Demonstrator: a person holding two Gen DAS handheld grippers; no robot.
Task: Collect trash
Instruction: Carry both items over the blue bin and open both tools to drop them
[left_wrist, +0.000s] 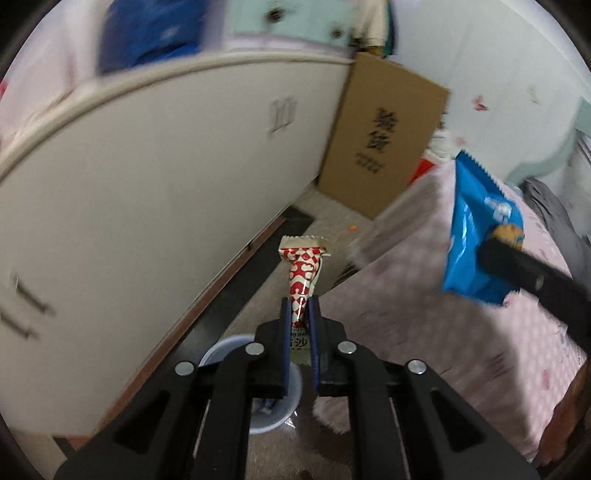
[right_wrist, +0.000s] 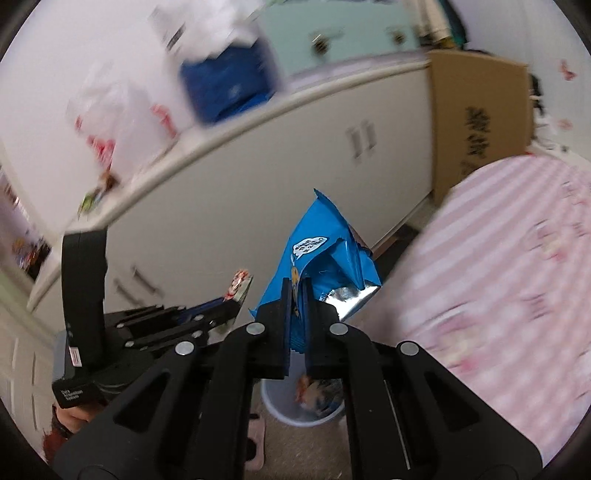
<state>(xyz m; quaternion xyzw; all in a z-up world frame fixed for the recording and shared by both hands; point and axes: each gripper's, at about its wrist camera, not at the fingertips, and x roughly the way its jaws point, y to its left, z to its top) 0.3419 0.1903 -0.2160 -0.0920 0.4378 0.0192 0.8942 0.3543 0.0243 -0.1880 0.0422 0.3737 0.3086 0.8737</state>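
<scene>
Between the left gripper jaws, a red-patterned wrapper being pinched, right gripper jaws clamping a blue snack bag, white bin sitting below both.

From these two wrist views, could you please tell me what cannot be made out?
- White trash bin: mostly hidden behind the gripper bodies in both views; its contents are unreadable.
- Items on the cabinet top: motion-blurred in both views.
- Lower part of the red-and-white wrapper: covered by the left gripper pads.

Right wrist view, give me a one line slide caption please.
Right gripper shut on a blue snack bag above a white bin beside the pink bed.
</scene>
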